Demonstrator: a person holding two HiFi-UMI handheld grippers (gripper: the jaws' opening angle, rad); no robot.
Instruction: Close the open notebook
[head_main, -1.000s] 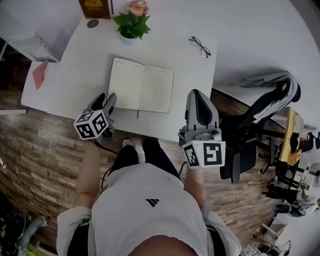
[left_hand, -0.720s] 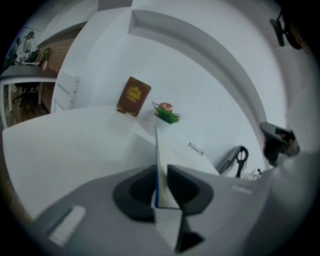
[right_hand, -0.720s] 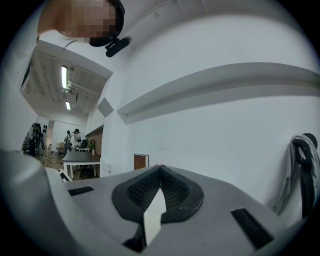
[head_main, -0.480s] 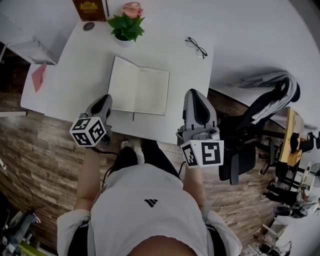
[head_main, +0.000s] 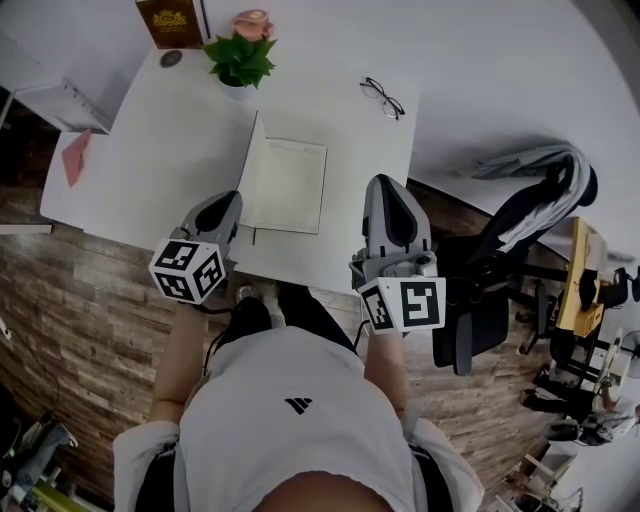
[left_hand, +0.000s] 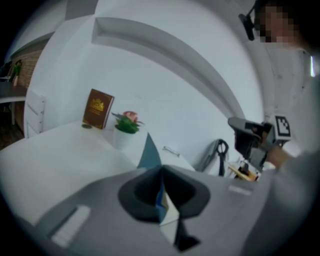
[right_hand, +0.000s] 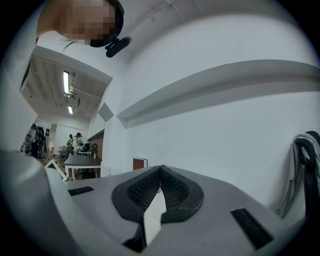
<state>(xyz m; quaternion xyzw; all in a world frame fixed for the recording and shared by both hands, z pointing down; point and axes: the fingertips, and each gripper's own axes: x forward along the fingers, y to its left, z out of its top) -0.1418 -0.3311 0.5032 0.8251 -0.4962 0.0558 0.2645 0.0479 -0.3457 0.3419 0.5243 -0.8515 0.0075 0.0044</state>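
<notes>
The notebook (head_main: 289, 188) lies on the white table (head_main: 165, 140), its right page flat. Its left cover (head_main: 254, 150) stands lifted, almost upright over the spine. My left gripper (head_main: 229, 204) is at the cover's near corner; its jaws have just been closing and are shut on the cover's edge. In the left gripper view that edge (left_hand: 161, 194) shows pinched between the dark pads, and the blue cover (left_hand: 149, 152) rises beyond them. My right gripper (head_main: 386, 196) hovers at the table's front edge, right of the notebook, shut (right_hand: 159, 185) with nothing in it.
A potted plant (head_main: 238, 58), a brown book (head_main: 170, 18) and a small round disc (head_main: 171, 58) stand at the table's far side. Glasses (head_main: 382, 97) lie at the far right. A red card (head_main: 75, 158) sits at the left edge. A chair with a jacket (head_main: 530, 190) stands to the right.
The left gripper closed at the notebook's near left corner, then moved right and up with the left cover, which swung from flat to nearly upright. The right gripper barely moved.
</notes>
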